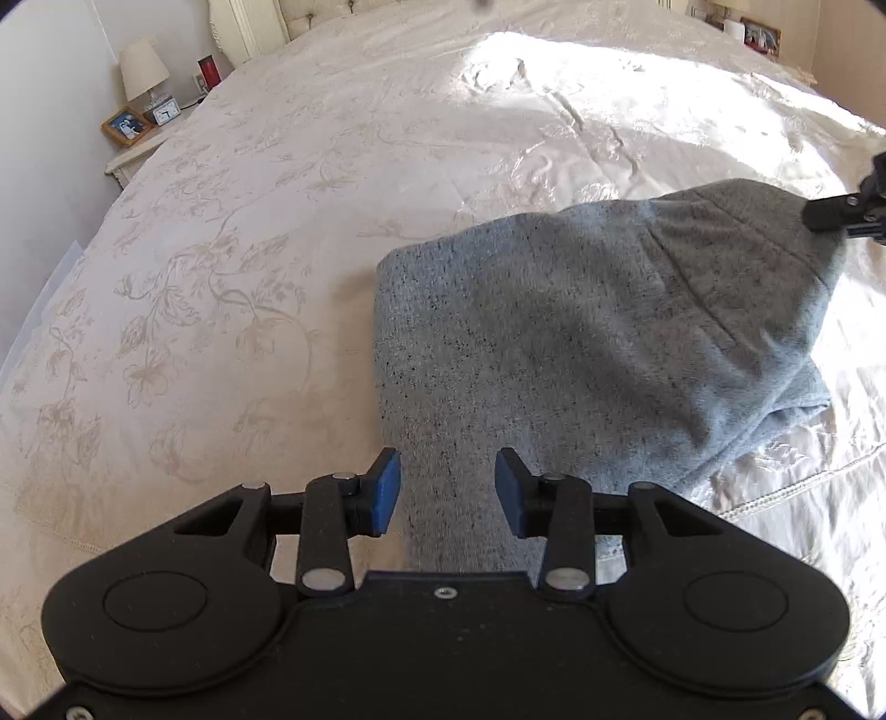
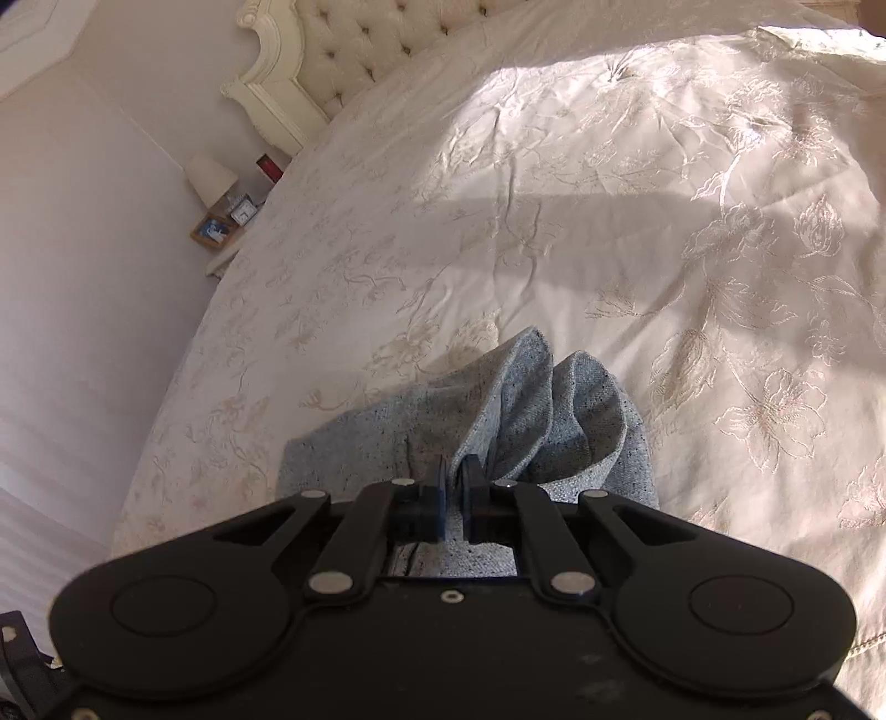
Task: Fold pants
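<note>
The left gripper (image 1: 447,490) is hovering with its blue-padded fingers (image 1: 387,490) spread apart, and a strip of the grey sweatpants (image 1: 581,321) is running between them and on under the gripper body, though neither pad is pressing the cloth as far as the left wrist view shows. Ahead of those fingers and off to their right, the speckled grey fabric is lying as a bulky folded bundle on the bedspread (image 1: 249,232), with one corner being drawn up toward the far right, where the tip of the right gripper (image 1: 830,213) is touching it. In the right wrist view, the right gripper (image 2: 455,501) is holding its fingers (image 2: 439,498) nearly together, pinching a gathered edge of the sweatpants (image 2: 520,421); just beyond the fingertips two folds of the cloth are standing up in soft peaks, and the rest is sagging down to the left of the fingers onto the cream floral bedspread (image 2: 609,249). Farther ahead of both pairs of fingers the bedspread is stretching away partly in sunlight. Far off to the left of the fingers a bedside table (image 1: 135,158) is carrying a lamp (image 1: 144,69), a small clock (image 1: 165,112), a framed photo (image 1: 127,126) and a red object (image 1: 208,70), and a tufted headboard (image 2: 354,50) is rising behind the bed.
</note>
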